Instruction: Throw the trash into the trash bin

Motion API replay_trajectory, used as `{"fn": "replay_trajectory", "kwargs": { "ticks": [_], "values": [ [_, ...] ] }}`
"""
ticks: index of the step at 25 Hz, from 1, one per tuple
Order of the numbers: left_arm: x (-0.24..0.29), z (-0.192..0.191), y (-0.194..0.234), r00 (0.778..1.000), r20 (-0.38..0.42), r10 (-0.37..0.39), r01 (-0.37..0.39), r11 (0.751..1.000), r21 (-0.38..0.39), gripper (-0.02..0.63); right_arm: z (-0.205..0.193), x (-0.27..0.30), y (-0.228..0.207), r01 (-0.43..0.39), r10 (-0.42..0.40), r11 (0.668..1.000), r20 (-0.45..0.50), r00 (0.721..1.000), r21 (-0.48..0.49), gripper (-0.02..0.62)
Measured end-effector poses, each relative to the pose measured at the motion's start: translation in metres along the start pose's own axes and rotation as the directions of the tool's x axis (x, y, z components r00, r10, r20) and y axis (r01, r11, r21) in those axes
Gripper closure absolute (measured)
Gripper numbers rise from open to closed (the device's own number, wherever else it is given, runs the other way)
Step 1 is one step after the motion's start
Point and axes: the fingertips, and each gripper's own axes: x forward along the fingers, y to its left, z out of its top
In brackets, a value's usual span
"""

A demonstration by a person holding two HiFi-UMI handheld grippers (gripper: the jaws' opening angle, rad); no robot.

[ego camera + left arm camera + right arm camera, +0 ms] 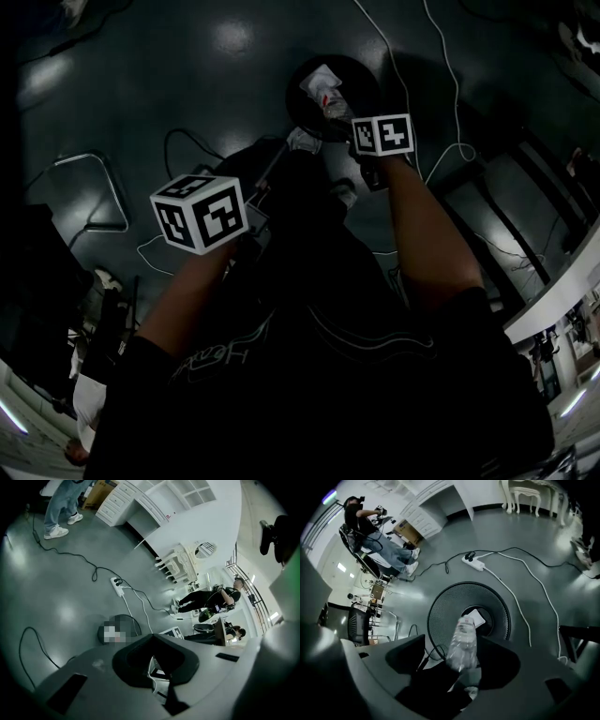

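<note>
**Desk:** Where is the trash?

**Photographer:** A crumpled clear plastic bottle (463, 639) is clamped in the right tongs (461, 663), with a dark pad pressed against each side. Its far end hangs over the mouth of the black mesh trash bin (438, 616). Its near end is lost behind the pads.

**Desk:** Anything inside the bin?

**Photographer:** A white scrap (478, 617) lies on the bin's bottom, partly covered by the bottle. What it is cannot be made out.

**Desk:** And the other hand?

**Photographer:** The left tongs (157, 670) are drawn almost together, leaving only a thin slit. Pale slivers show through it, too small to name, and I can make out nothing held there. In the left gripper view the bin sits on the floor just beyond the tongs, cut off by their grey body.

**Desk:** The head view?

**Photographer:** It is dim. The right tongs reach over the bin's near rim, and the left stop just short of the bin. The person's dark shirt (319, 375) fills the lower frame and hides the floor on the near side of the bin.

**Desk:** What surrounds the bin?

**Photographer:** A white power strip (473, 563) lies on the grey floor (525, 536) beyond the bin. A white cable (520, 606) runs from it past the bin's side.
</note>
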Motion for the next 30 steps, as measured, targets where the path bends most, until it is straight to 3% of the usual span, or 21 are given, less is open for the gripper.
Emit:
{"fn": "replay_trajectory", "kwargs": {
  "ticks": [7, 15, 17, 18, 20, 23, 27, 30],
  "values": [
    [0.004, -0.007, -0.005, 1.000, 0.006, 0.006, -0.006, 1.000, 0.003, 0.600, -0.007, -0.008, -0.006, -0.019, 0.019, 1.000, 0.027, 0.999, 0.001, 0.253],
    [-0.007, -0.001, -0.022, 0.999, 0.031, -0.012, 0.011, 0.999, 0.038, 0.601, -0.002, -0.040, 0.021, -0.128, 0.129, 0.992, 0.099, 0.987, -0.016, 0.262],
    [-0.011, -0.005, -0.033, 0.999, 0.040, -0.020, 0.018, 0.998, 0.060, 0.601, -0.005, -0.059, 0.025, -0.126, 0.129, 0.992, 0.147, 0.981, -0.029, 0.292],
    [-0.014, -0.007, -0.040, 0.999, 0.047, -0.025, 0.021, 0.997, 0.072, 0.601, -0.006, -0.072, 0.025, -0.115, 0.120, 0.993, 0.190, 0.974, -0.036, 0.346],
    [-0.018, -0.012, -0.054, 0.997, 0.062, -0.035, 0.029, 0.994, 0.101, 0.601, -0.001, -0.108, 0.026, -0.101, 0.109, 0.994, 0.312, 0.944, -0.041, 0.432],
    [-0.025, -0.014, -0.077, 0.995, 0.079, -0.062, 0.048, 0.985, 0.166, 0.601, 0.007, -0.173, 0.035, -0.126, 0.136, 0.991, 0.470, 0.872, -0.053, 0.522],
    [-0.049, -0.023, -0.118, 0.990, 0.098, -0.104, 0.080, 0.972, 0.223, 0.601, -0.007, -0.253, 0.077, -0.181, 0.236, 0.971, 0.544, 0.805, -0.153, 0.554],
    [-0.063, -0.037, -0.165, 0.983, 0.094, -0.157, 0.121, 0.943, 0.311, 0.601, -0.024, -0.325, 0.096, -0.123, 0.242, 0.965, 0.594, 0.767, -0.233, 0.557]
  ]
}}
